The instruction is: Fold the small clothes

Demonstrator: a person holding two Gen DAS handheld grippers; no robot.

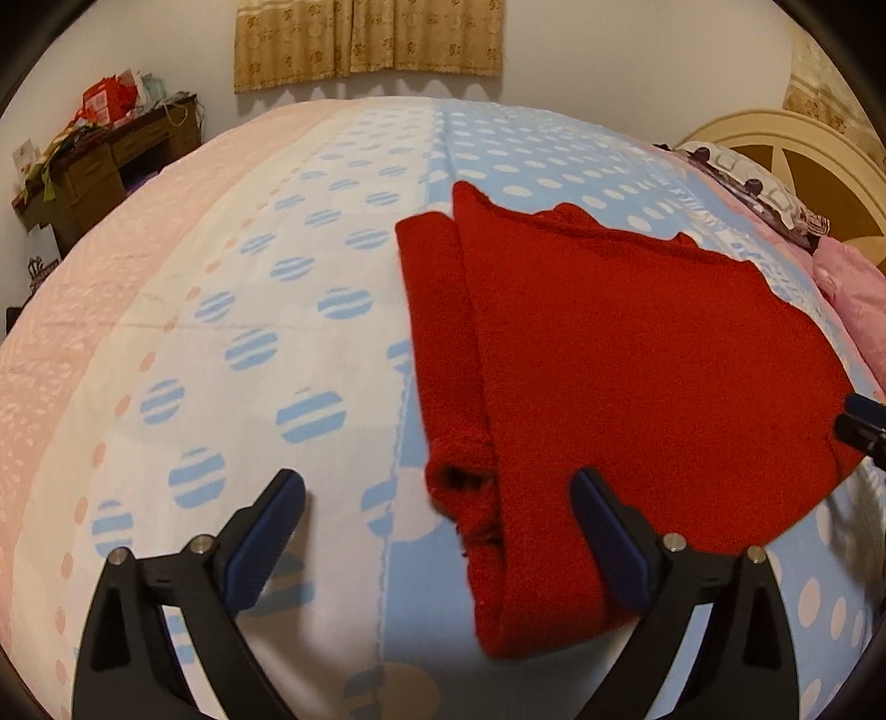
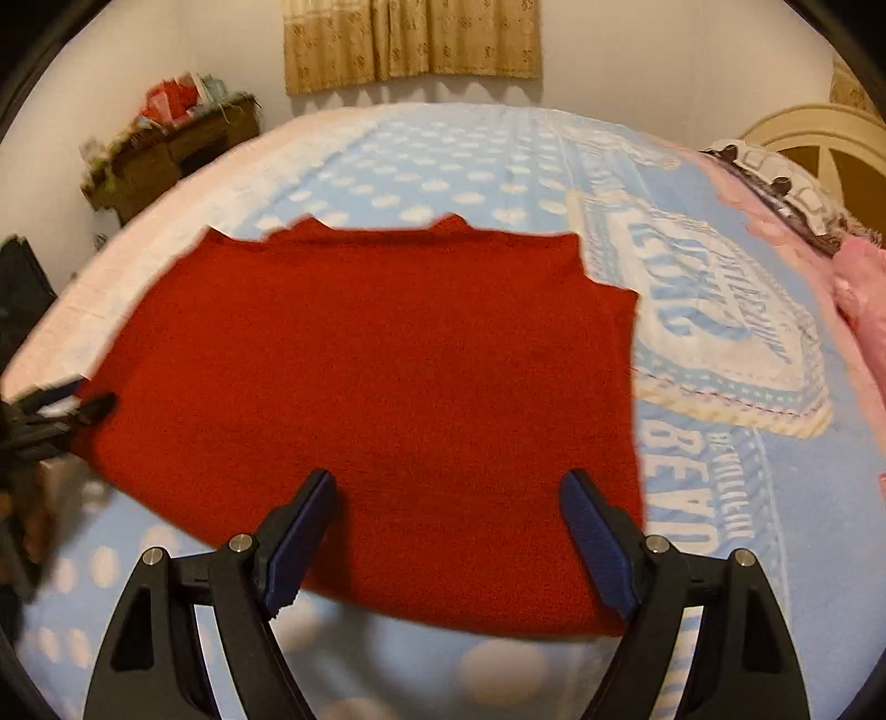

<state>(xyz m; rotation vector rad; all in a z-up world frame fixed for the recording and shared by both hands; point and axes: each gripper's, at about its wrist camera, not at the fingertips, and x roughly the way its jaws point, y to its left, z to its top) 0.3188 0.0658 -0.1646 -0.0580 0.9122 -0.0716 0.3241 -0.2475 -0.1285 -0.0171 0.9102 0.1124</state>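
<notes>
A small red knitted sweater (image 1: 637, 354) lies flat on the bed, its left sleeve (image 1: 443, 343) folded in along the body. My left gripper (image 1: 440, 498) hovers open over the sleeve cuff and near hem at the garment's left side, pads apart from the cloth. In the right wrist view the same red sweater (image 2: 376, 387) spreads across the middle. My right gripper (image 2: 448, 498) stands open over its near hem toward the right corner, nothing pinched. The left gripper's tip (image 2: 83, 410) shows at the sweater's left edge, and the right gripper's tip (image 1: 864, 426) at its right edge.
The bed cover (image 1: 249, 332) is blue, white and pink with dots. A pink bundle (image 1: 853, 299) and a pillow (image 1: 758, 188) lie by the headboard (image 1: 803, 149) on the right. A cluttered wooden desk (image 1: 105, 160) stands far left, curtains (image 1: 365, 39) behind.
</notes>
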